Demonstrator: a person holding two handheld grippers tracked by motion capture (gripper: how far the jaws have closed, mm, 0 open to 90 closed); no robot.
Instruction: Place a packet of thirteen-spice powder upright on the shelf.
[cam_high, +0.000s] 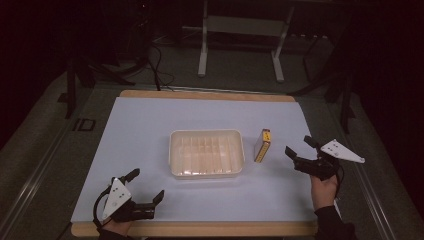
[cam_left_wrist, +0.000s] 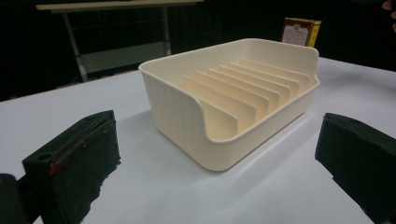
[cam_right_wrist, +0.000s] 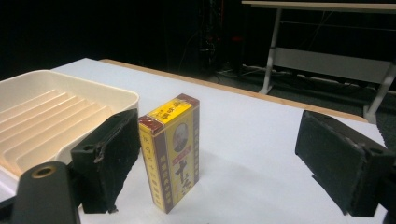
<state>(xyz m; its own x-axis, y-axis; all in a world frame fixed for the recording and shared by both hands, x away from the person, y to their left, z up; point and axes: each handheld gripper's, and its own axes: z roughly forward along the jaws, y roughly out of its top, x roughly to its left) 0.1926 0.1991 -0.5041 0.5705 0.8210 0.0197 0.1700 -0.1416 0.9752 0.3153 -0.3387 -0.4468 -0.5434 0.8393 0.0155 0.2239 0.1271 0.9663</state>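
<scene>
With right gripper (cam_high: 300, 146) jaws spread beside the upright box (cam_right_wrist: 172, 157), centre both around its faces, then close squarely; left gripper (cam_high: 148, 186) spread, idle.

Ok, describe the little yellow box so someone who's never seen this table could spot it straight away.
Start at the cream slotted tray in the middle of the white table. Just right of it, apart from it, stands the small box. It's yellow and dark red, the one colourful thing there.

Both grippers are black, the left gripper (cam_high: 146, 185) and the right gripper (cam_high: 300, 145) each topped by a grey three-cornered plate with small dark holes. Their jaws carry thick, rough-edged black pads. A dark sleeve (cam_high: 334, 224) covers the right wrist, and a black cable loops beside each gripper.
</scene>
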